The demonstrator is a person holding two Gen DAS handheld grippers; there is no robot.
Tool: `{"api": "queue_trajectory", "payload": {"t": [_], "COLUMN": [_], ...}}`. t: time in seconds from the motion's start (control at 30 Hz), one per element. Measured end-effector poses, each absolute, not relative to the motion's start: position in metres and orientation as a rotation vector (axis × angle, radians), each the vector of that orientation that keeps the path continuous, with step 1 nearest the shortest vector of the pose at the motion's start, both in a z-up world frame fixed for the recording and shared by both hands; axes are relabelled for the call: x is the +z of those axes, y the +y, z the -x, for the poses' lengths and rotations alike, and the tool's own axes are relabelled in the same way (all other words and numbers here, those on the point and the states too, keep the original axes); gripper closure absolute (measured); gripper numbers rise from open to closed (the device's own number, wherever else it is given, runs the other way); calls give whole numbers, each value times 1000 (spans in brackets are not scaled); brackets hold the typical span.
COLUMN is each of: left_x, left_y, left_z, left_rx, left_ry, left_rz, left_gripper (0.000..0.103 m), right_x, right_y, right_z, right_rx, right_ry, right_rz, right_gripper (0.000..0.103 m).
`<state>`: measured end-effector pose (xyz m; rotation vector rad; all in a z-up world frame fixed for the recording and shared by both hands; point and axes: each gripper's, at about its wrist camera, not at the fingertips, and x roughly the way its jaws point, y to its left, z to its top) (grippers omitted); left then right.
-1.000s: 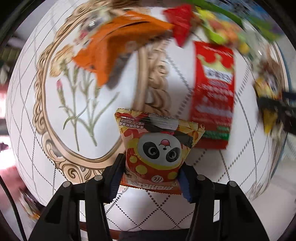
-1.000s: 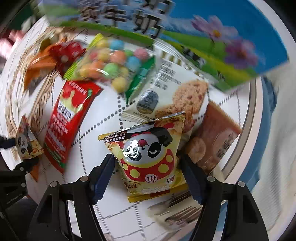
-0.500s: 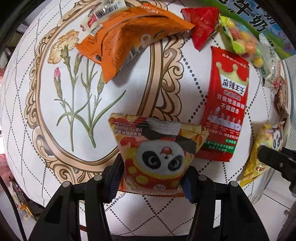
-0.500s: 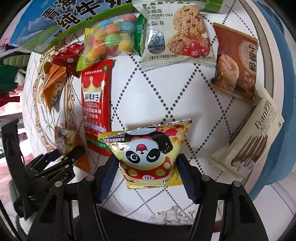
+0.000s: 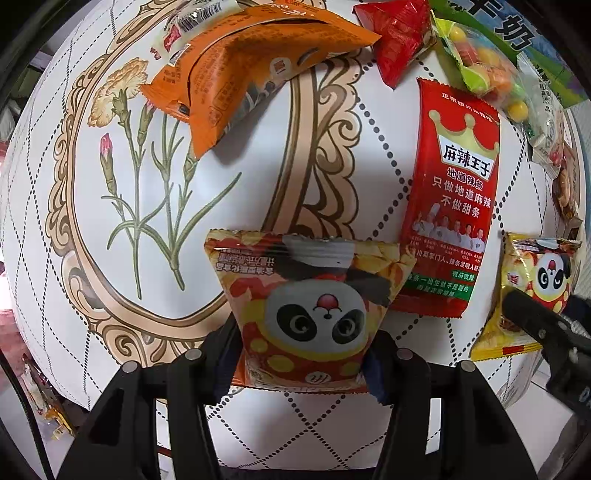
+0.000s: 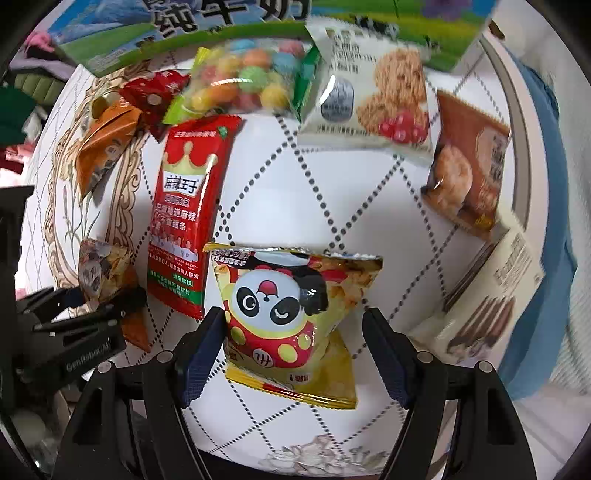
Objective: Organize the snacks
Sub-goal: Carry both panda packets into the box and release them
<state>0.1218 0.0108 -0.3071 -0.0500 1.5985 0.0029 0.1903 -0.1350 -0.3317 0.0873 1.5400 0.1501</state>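
My left gripper [image 5: 303,354] is shut on an orange-red panda snack bag [image 5: 310,314] and holds it over the round patterned table [image 5: 110,325]. My right gripper [image 6: 295,343] stands around a yellow panda snack bag [image 6: 291,314]; its jaws are wide, with a gap at the right finger, and the bag lies on the table. That yellow bag also shows at the right edge of the left wrist view [image 5: 532,288]. A long red spicy-strip packet [image 5: 450,199] lies between the two bags, also in the right wrist view [image 6: 188,218].
An orange packet [image 5: 251,70], a small red packet [image 5: 399,33] and a bag of coloured candy balls [image 6: 243,81] lie at the far side. An oat cookie pack [image 6: 369,103], a brown biscuit pack [image 6: 469,166], a Franzzi wafer pack [image 6: 491,295] and a milk carton [image 6: 184,26] lie right and behind.
The right gripper has drawn back toward the near table edge and its jaws have spread off the yellow panda bag. The left gripper keeps its bag and has shifted slightly.
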Motion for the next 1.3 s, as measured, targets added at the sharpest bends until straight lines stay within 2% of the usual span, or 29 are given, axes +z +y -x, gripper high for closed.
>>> {"api": "queue_trajectory", "payload": {"t": [0.03, 0.17, 0.33, 0.47, 0.5, 0.53, 0.8, 1.07, 1.3], "left_x": [-307, -308, -309, -304, -301, -298, -259, -181, -98], "left_y": [10, 11, 11, 8, 7, 6, -2, -8, -18], "left_z": [-123, -124, -123, -119, -118, -118, -120, -149, -230], "left_rx": [2, 5, 13, 11, 10, 3, -64, -179, -213], "left_ry": [1600, 1602, 1598, 1562, 1554, 1545, 1481, 1382, 1227], "left_rz": [52, 51, 47, 31, 26, 26, 44, 150, 150], "left_gripper": [49, 49, 49, 57, 58, 59, 59, 59, 59], "right_x": [-334, -336, -340, -343, -343, -342, -318, -246, -152], "right_y": [-137, -148, -142, -122, -120, -118, -125, -168, -194], "right_z": [-190, -190, -189, -183, -181, -180, -168, -182, -242], "right_rx": [146, 107, 103, 103, 101, 104, 132, 223, 267], "right_ry": [1553, 1562, 1547, 1519, 1510, 1503, 1474, 1385, 1185], "right_rz": [-136, -226, -190, -132, -131, -133, -193, -326, -363], "right_gripper": [36, 36, 33, 33, 36, 44, 51, 52, 52]}}
